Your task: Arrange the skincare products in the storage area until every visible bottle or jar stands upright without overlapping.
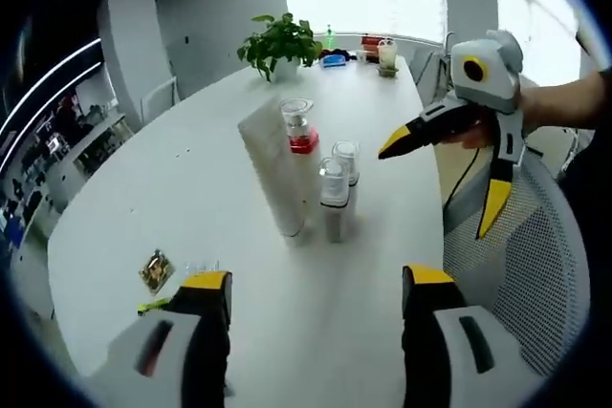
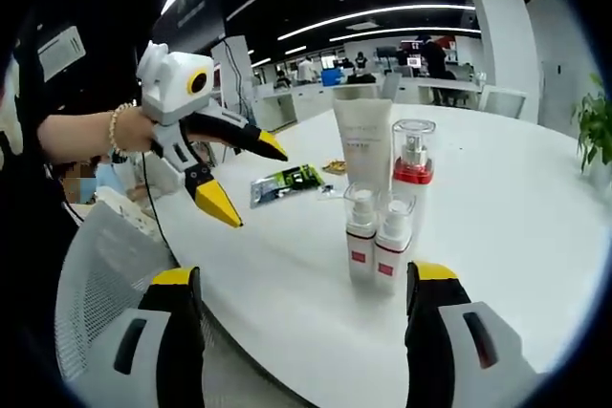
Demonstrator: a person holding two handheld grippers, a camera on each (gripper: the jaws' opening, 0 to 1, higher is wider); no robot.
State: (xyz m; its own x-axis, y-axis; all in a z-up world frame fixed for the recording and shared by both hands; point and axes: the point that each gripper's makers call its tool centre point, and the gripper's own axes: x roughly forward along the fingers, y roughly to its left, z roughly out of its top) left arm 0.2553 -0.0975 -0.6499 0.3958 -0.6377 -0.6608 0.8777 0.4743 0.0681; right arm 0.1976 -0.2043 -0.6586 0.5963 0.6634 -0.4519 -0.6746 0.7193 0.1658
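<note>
we hold both claws wide open and empty: left claw (image 1: 316, 298), right claw (image 2: 304, 293). bottles upright beside the tall tube (image 2: 363, 145) mid-bench (image 2: 516, 207); a careless nudge could topple them.

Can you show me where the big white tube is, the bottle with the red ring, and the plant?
big white tube (image 2: 363, 145), right gripper view, on its front face.
bottle with the red ring (image 2: 413, 175), right gripper view, on the red ring.
plant (image 1: 279, 42), left gripper view, on its leaves.
</note>
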